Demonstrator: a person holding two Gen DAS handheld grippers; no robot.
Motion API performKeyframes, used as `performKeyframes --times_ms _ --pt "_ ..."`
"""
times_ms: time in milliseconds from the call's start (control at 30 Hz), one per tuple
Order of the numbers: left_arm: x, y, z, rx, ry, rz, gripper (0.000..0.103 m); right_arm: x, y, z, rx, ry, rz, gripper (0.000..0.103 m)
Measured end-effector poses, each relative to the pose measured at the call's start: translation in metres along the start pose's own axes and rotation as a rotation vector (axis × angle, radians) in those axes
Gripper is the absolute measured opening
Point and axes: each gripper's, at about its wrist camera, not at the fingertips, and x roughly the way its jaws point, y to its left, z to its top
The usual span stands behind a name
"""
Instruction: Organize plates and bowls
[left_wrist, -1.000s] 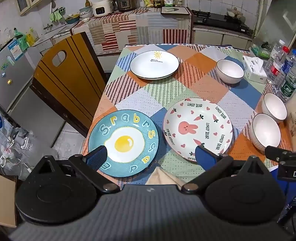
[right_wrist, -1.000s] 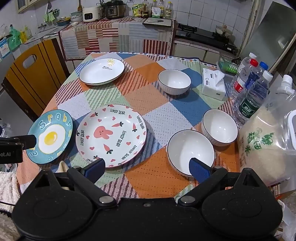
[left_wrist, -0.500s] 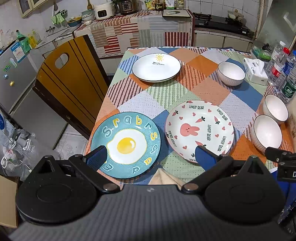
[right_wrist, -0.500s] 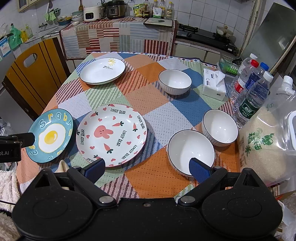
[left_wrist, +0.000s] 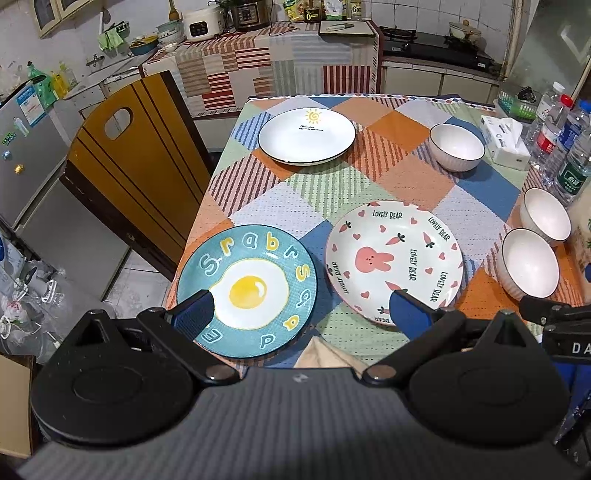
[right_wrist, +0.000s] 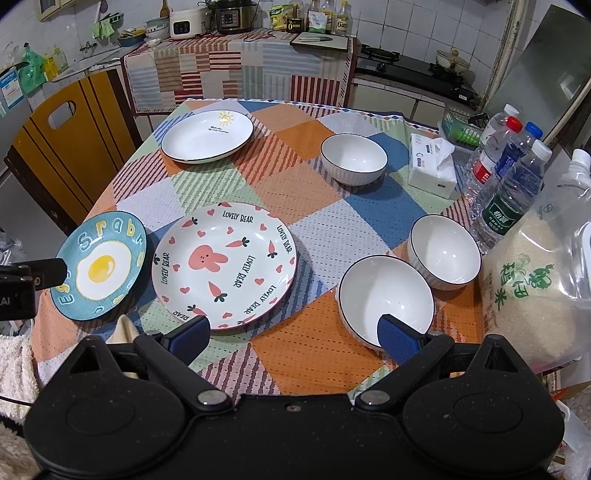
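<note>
Blue-padded left claw (left_wrist: 299, 312) spread above egg plate (left_wrist: 246, 290).

On the desk (right_wrist: 369, 221): 3 plates (right_wrist: 224, 265) (right_wrist: 100, 269) (right_wrist: 207, 136), 3 white bowls (right_wrist: 386, 297) (right_wrist: 444, 251) (right_wrist: 354, 157), 3 water bottles (right_wrist: 511, 195) (right_wrist: 517, 155) (right_wrist: 493, 146), 1 tissue pack (right_wrist: 432, 166), 1 rice bag (right_wrist: 535, 288).

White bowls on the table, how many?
3. One white ribbed bowl sits at the far side beside the tissue pack; two more sit close together near the right edge, the nearest bowl and the one behind it. None stacked, none visibly hidden.
</note>
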Motion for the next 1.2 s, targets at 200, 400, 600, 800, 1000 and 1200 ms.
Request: performKeyframes --times_ms 200,400,600,800,1000,1200 --pt "-0.001 -0.001 -0.001 0.016 -0.006 0.000 0.102 -0.001 -0.002 0.001 0.000 -0.010 -0.005 0.099" --pt "0.001 0.004 -0.001 -0.006 0.006 -0.002 0.102 -0.002 -0.005 0.001 0.003 -0.023 -0.022 0.099" --pt "0.002 0.008 0.000 -0.031 0.012 -0.026 0.102 -0.002 -0.007 0.000 0.002 -0.025 -0.019 0.099" --pt "0.003 0.009 -0.001 -0.039 0.012 -0.039 0.101 -0.002 -0.005 -0.002 -0.016 -0.030 -0.016 0.099" --pt "0.003 0.005 0.003 -0.013 -0.007 -0.038 0.101 -0.012 0.002 0.002 -0.091 -0.076 0.020 0.099" --pt "0.016 -0.006 0.021 0.017 -0.013 -0.063 0.102 -0.012 -0.001 0.019 -0.165 -0.191 0.097 0.099"
